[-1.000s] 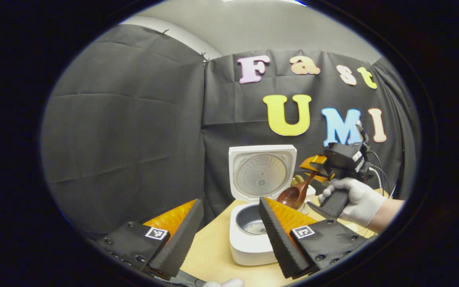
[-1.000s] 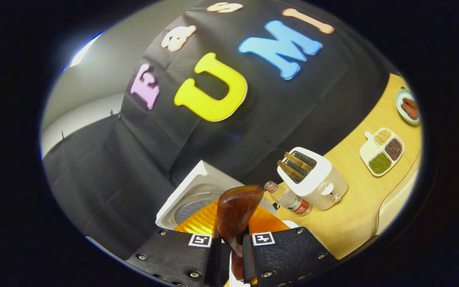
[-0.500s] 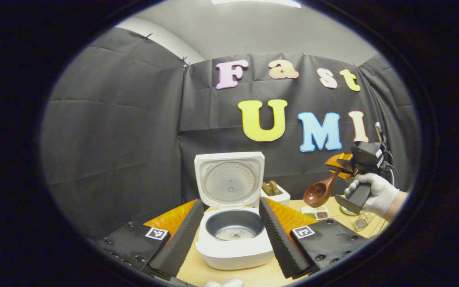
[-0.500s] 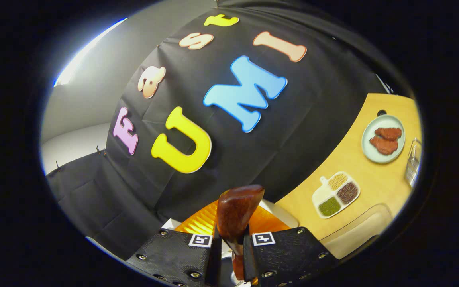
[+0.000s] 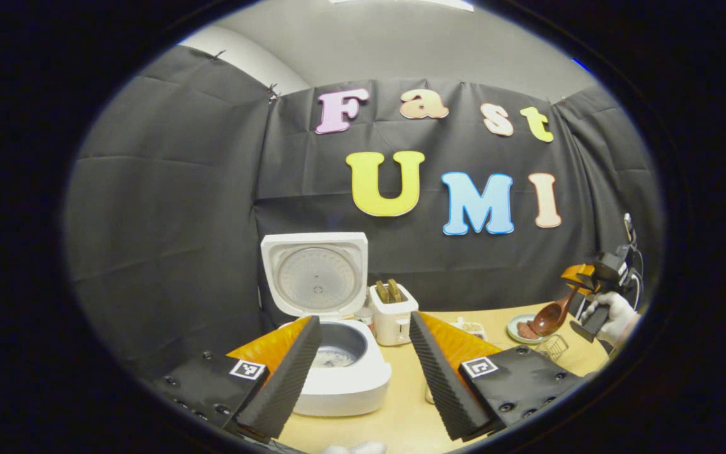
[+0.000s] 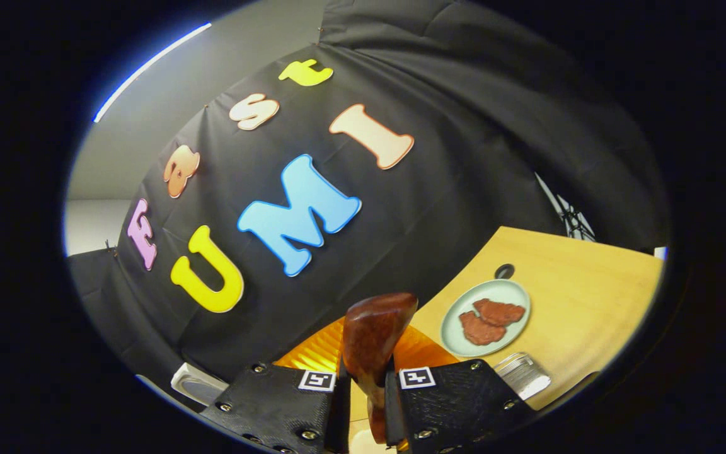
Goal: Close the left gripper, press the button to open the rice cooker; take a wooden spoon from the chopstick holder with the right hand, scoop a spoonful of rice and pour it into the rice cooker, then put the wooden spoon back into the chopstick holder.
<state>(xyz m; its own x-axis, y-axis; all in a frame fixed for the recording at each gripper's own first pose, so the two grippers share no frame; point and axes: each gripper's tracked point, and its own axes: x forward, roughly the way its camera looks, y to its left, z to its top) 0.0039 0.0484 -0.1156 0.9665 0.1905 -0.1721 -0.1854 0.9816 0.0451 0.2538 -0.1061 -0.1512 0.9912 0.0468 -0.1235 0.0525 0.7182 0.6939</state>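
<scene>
Right hand-held gripper (image 6: pixel 363 403) clamps wooden spoon (image 6: pixel 372 340); left hand-held gripper (image 5: pixel 357 372) wide. Rice cooker (image 5: pixel 338 372) open at 7 o'clock. Chopstick holder (image 6: pixel 522 373) at 4 o'clock: lower spoon vertically, handle-first, then release.

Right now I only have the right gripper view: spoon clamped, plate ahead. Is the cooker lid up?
Observer: Yes. In the left gripper view the cooker has its lid standing upright, open.
Operator: And the left hand-held gripper, holding anything?
Observer: No. The left hand-held gripper is open, with nothing between its fingers.
</scene>
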